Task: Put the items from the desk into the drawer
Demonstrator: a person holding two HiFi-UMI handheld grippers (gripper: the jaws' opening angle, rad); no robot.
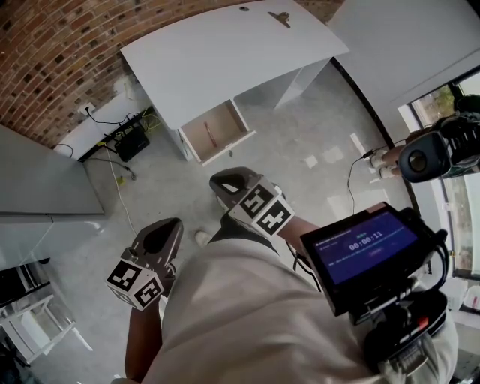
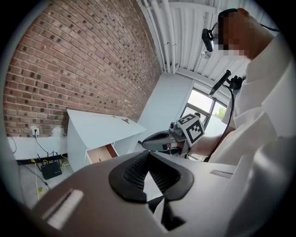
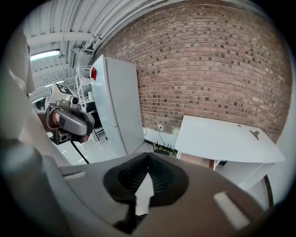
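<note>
A white desk (image 1: 225,52) stands against the brick wall, its wooden drawer (image 1: 217,131) pulled open below the front edge. On the desk's far end lie a brown clip-like item (image 1: 279,18) and a small dark item (image 1: 244,9). Both grippers are held close to the person's body, well short of the desk. My left gripper (image 1: 156,238) (image 2: 149,155) is shut with nothing in it. My right gripper (image 1: 229,182) (image 3: 148,159) is also shut and holds nothing. In the right gripper view the desk (image 3: 222,139) and the clip-like item (image 3: 254,134) show ahead.
A black box with cables (image 1: 131,140) sits on the floor left of the desk. A grey cabinet (image 1: 45,187) stands at the left, a white rack (image 1: 30,322) below it. A screen (image 1: 367,244) and a camera (image 1: 435,154) are at the right.
</note>
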